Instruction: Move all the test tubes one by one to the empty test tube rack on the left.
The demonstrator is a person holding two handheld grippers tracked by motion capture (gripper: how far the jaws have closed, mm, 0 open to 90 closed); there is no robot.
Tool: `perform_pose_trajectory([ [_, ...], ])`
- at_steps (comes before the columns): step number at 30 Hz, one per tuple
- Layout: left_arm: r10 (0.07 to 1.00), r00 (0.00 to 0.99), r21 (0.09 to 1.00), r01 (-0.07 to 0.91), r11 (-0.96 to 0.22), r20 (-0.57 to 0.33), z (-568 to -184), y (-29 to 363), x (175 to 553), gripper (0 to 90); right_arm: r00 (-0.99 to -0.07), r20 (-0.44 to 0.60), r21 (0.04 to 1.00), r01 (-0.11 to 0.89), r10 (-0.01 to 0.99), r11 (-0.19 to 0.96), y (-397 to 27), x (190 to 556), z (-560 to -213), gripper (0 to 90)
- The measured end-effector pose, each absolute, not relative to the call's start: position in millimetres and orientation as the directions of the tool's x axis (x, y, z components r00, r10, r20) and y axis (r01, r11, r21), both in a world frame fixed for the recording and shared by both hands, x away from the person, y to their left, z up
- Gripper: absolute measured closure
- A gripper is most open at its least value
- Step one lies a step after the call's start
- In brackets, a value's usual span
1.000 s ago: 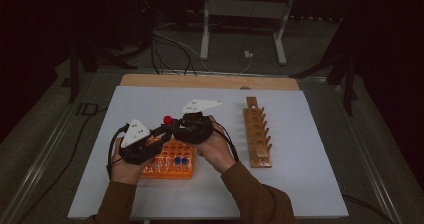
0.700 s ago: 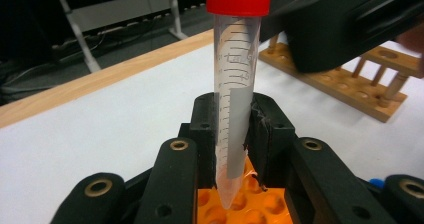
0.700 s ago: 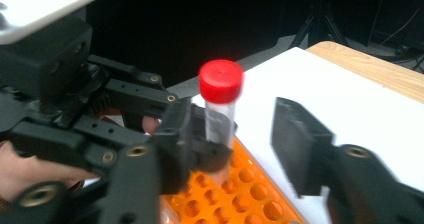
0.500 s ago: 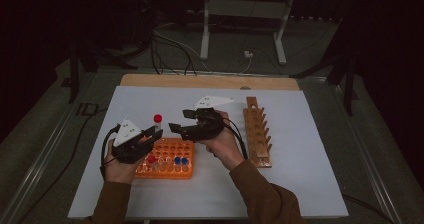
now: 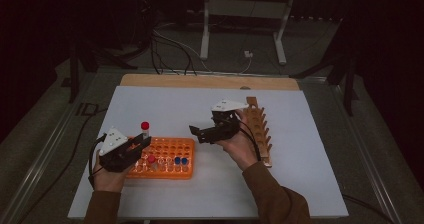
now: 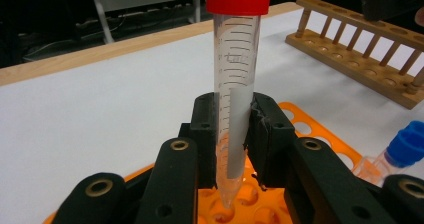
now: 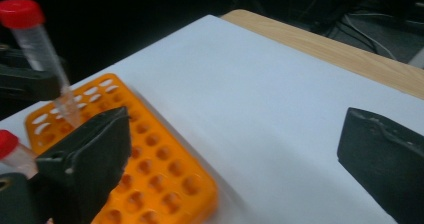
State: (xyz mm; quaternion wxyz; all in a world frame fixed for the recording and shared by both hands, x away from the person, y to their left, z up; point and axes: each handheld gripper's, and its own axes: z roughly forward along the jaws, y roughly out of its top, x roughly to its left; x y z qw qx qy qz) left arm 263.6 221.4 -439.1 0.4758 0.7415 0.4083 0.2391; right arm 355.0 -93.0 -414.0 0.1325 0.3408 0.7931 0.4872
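White worktop (image 5: 165, 104), dark room behind. Left gripper (image 6: 231, 134) jaws were clamped on the lower half of a clear red-capped tube (image 6: 235, 79), its long axis upright, cap up, conical tip just over a hole of the orange rack (image 5: 170, 146). Right gripper (image 5: 207, 133) jaws had just been opening and stood wide apart, with nothing between them, between that rack and the wooden rack (image 5: 260, 129).
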Motion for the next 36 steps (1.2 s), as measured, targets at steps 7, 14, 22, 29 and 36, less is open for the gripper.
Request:
perform_pose_trajectory([
  [7,0.836,0.546,0.904,0.377,-0.201,-0.042,-441.9,225.6,256.6,74.9,-0.699,0.096,0.868,0.407,0.709,0.284,-115.6,356.5,-417.4,0.1],
  [14,0.839,0.542,0.907,0.377,-0.19,-0.049,-443.7,228.1,250.8,74.8,-0.665,0.071,0.87,0.405,0.743,0.28,-134.2,357.0,-419.3,0.1],
  [22,0.838,0.543,0.909,0.377,-0.179,-0.06,-446.1,228.3,246.2,74.8,-0.613,0.04,0.877,0.399,0.789,0.266,-151.2,356.6,-421.5,0.1],
  [29,0.833,0.549,0.912,0.373,-0.17,-0.069,-447.1,228.1,239.5,74.8,-0.59,0.04,0.879,0.405,0.807,0.252,-163.9,355.7,-425.5,0.1],
  [36,0.826,0.558,0.91,0.378,-0.172,-0.075,-451.3,227.1,234.1,74.8,-0.58,0.045,0.882,0.406,0.813,0.241,-172.9,353.3,-426.5,0.1],
])
